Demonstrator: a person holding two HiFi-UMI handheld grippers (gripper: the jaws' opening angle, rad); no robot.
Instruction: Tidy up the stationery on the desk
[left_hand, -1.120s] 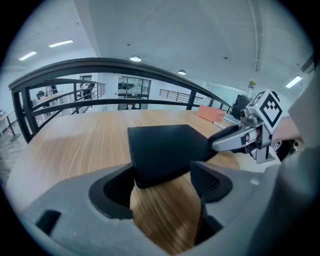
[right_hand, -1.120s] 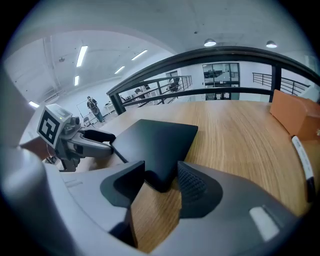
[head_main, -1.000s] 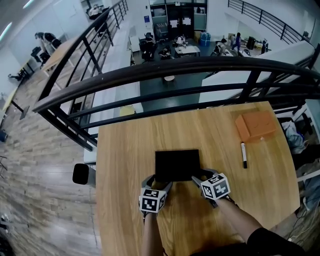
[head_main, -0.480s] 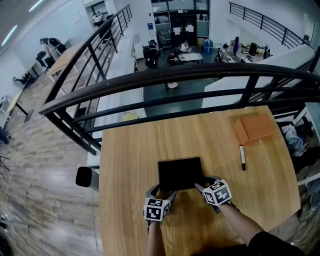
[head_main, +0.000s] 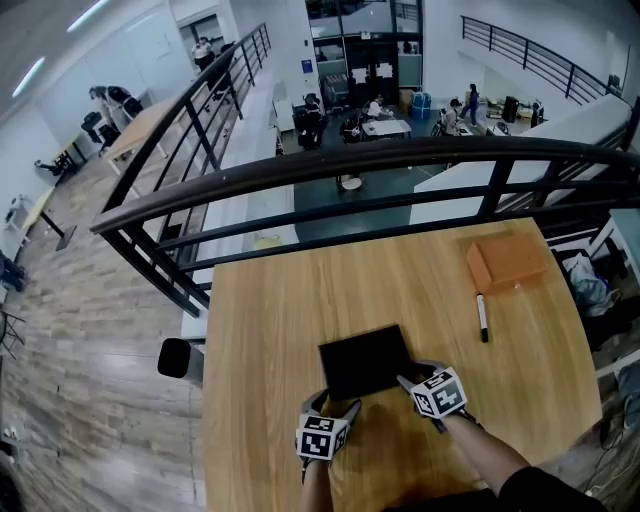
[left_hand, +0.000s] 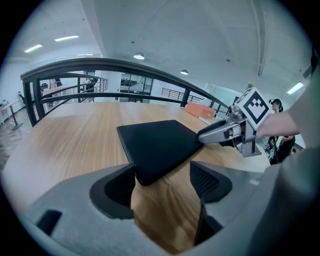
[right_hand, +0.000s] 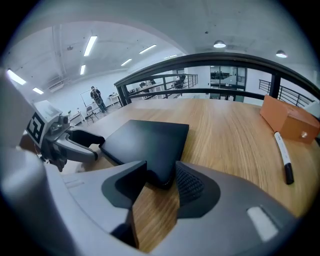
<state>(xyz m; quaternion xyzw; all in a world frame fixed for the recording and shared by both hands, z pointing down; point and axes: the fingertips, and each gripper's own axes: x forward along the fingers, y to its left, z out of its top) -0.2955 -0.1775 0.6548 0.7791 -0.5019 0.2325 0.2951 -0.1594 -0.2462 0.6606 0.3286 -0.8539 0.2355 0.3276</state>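
- Nearest the person, the left gripper (left_hand: 162, 176) has its jaws standing wide. The near left corner of the black pad (head_main: 365, 360) sits between them, against the left jaw and clear of the right one.
- Just to its right, the right gripper (right_hand: 161, 180) has the pad's near right corner wedged between its jaws. They have just been closing and now touch it on both sides.
- The pad lies flat on the wooden desk (head_main: 290, 300), near its front edge, and stretches away from both grippers.
- Far right, well apart from the pad, lies a marker pen (head_main: 481, 317), with an orange box (head_main: 506, 262) just beyond it.
- A dark railing (head_main: 400, 155) runs past the desk's far edge.
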